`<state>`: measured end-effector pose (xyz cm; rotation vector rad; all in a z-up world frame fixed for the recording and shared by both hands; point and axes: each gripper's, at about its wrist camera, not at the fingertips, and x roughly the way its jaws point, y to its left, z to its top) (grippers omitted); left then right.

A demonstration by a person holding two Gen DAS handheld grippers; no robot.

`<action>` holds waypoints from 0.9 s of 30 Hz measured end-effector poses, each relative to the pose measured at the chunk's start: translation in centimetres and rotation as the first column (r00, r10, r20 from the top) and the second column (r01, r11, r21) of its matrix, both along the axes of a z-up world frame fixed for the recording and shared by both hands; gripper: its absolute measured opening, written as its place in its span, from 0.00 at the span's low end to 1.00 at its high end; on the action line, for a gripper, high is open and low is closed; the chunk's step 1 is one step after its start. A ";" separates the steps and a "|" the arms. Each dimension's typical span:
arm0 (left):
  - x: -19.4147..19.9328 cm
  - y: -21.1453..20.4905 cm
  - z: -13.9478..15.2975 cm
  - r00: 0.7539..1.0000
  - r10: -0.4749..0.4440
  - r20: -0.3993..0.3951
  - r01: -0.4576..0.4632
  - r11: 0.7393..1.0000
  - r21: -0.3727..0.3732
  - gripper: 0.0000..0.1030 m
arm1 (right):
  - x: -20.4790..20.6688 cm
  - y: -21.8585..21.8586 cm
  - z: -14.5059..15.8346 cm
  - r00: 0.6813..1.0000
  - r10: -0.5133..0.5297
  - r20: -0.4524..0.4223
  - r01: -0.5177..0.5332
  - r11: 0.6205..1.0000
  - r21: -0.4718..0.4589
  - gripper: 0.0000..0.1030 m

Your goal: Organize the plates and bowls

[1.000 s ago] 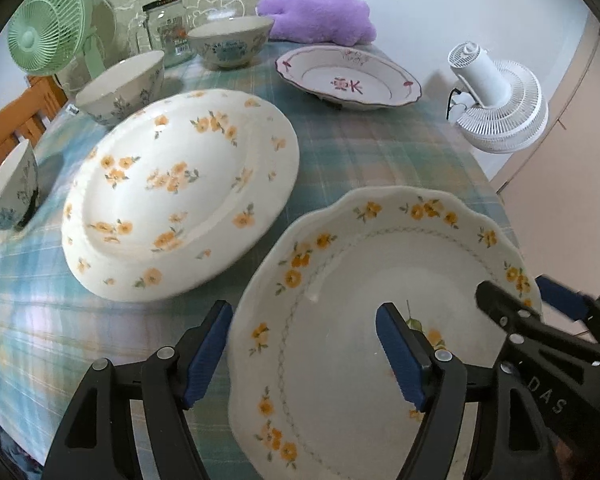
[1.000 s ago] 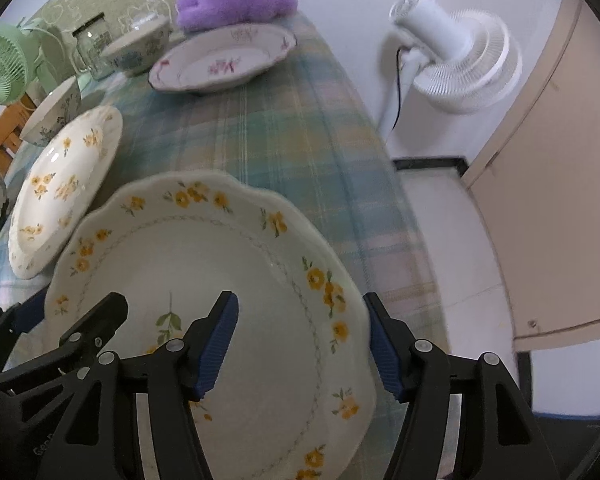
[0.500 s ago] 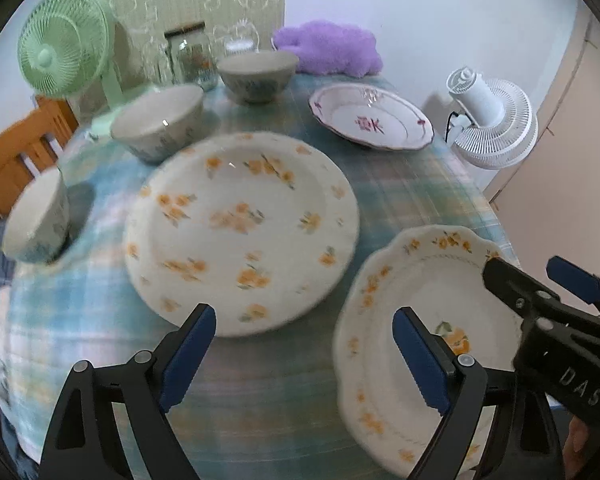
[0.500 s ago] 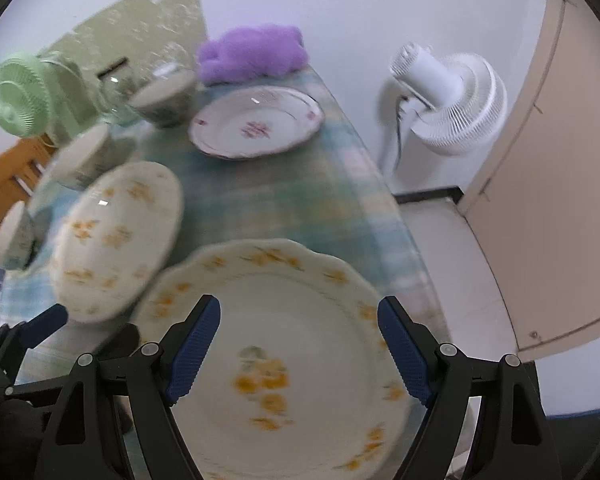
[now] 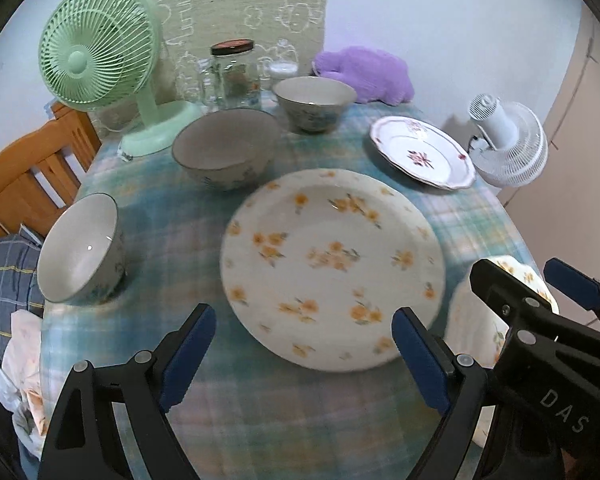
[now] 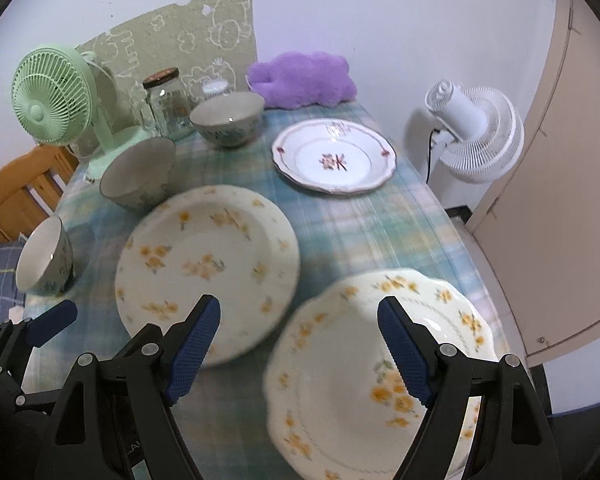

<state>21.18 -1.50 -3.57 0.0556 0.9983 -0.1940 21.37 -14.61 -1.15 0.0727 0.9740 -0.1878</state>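
Reading "DAS": right gripper [image 5: 540, 292] lettering

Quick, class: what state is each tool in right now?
Left tool: open, holding nothing.
Right tool: open, holding nothing.

Left wrist cam sits just behind the left gripper [image 5: 304, 344], looking fwd and steeply down over the table [image 5: 168, 240], w/ the round yellow-flower plate [image 5: 332, 268] straight ahead of its jaws. Right wrist cam does the same behind the right gripper [image 6: 300, 340], the scalloped plate [image 6: 340, 360] close under and between its jaws. Both views share the round plate, the pink-flower plate [image 6: 334, 156], three bowls, both fans, and each catches the other gripper at its edge.
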 end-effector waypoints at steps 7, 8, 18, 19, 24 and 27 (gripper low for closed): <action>3.7 1.6 -1.1 0.998 0.067 0.008 -0.067 0.998 -0.013 0.87 | 4.0 1.2 -0.8 1.000 0.015 0.011 -0.015 1.000 -0.016 0.81; 4.1 1.7 -1.4 0.997 0.076 0.004 -0.076 0.997 -0.012 0.87 | 4.5 1.3 -1.1 1.000 0.020 0.010 -0.019 1.000 -0.016 0.81; 8.2 1.6 -5.7 0.987 0.144 -0.076 -0.143 0.990 0.023 0.84 | 9.7 0.6 -6.3 0.997 0.027 -0.069 -0.026 1.000 0.017 0.81; 8.5 1.5 -6.1 0.986 0.146 -0.083 -0.144 0.989 0.027 0.84 | 9.8 0.5 -6.6 0.997 0.027 -0.074 -0.026 1.000 0.017 0.81; 9.3 0.9 -7.4 0.981 0.156 -0.112 -0.153 0.988 0.034 0.81 | 11.0 -0.1 -8.4 0.993 0.030 -0.111 -0.027 0.999 0.024 0.80; 9.6 0.7 -8.0 0.979 0.160 -0.129 -0.156 0.987 0.037 0.76 | 11.4 -0.4 -9.2 0.991 0.032 -0.128 -0.029 0.999 0.032 0.77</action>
